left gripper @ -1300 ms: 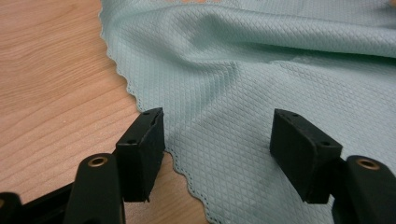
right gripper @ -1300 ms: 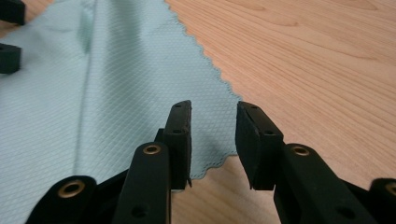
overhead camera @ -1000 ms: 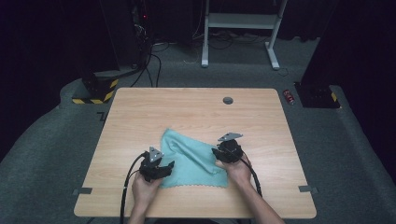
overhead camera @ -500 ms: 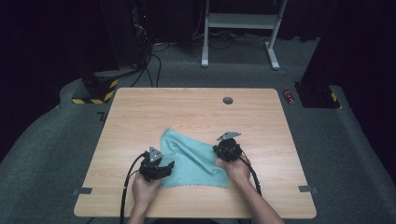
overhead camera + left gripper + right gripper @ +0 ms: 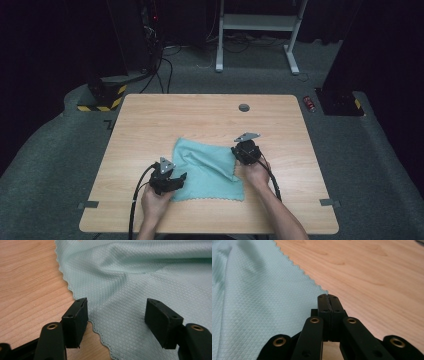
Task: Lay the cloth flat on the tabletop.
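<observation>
A light teal cloth (image 5: 207,170) lies rumpled on the wooden table (image 5: 200,115), near its front edge. At the cloth's near left corner my left gripper (image 5: 180,180) stands open. In the left gripper view (image 5: 116,312) its jaws straddle the scalloped hem of the cloth (image 5: 125,277) without pressing on it. My right gripper (image 5: 236,151) is at the cloth's far right corner. Its jaws have just been closing and now meet in the right gripper view (image 5: 328,297), pinched on the edge of the cloth (image 5: 262,302).
A small dark round disc (image 5: 244,107) sits near the table's far edge. On the floor beyond are a red can (image 5: 310,103), a white metal stand (image 5: 255,22) and a yellow-and-black striped box (image 5: 102,96). Bare wood lies all around the cloth.
The right gripper has settled slightly lower and left onto the cloth's corner. The left gripper and the cloth have not visibly moved.
</observation>
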Tool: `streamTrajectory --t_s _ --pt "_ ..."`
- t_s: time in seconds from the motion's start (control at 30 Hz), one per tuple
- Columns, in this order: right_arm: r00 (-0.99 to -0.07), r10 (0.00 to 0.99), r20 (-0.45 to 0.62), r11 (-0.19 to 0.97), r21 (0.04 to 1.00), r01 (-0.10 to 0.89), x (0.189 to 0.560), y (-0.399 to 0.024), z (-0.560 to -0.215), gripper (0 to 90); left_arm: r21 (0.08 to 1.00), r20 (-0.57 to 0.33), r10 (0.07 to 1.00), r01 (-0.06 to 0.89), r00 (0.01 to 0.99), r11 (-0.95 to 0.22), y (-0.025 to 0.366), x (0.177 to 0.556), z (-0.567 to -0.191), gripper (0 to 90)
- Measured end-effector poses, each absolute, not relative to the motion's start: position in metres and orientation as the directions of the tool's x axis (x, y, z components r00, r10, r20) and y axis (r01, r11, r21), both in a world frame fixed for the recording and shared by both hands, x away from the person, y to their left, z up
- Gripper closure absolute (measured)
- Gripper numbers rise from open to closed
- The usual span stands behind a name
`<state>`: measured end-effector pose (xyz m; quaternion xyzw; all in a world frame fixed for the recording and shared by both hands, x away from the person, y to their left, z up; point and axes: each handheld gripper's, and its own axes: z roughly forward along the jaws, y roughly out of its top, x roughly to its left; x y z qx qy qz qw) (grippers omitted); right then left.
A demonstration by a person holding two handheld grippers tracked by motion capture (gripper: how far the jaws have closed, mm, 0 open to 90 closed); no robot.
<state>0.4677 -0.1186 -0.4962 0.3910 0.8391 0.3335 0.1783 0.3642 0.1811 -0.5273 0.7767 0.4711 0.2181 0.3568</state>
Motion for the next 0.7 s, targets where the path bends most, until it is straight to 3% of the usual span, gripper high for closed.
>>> streamTrajectory --t_s 0.43,0.7 --pt "-0.538 0.843 0.002 0.375 0.714 0.591 0.488 -0.143 -0.503 90.0 0.759 0.004 0.887 0.576 0.463 -0.304 0.181 0.364 -0.527 35.4" --pt "-0.536 0.844 -0.018 0.388 0.709 0.589 0.495 -0.141 -0.5 90.0 0.758 0.005 0.886 0.576 0.464 -0.307 0.181 0.364 -0.527 35.3"
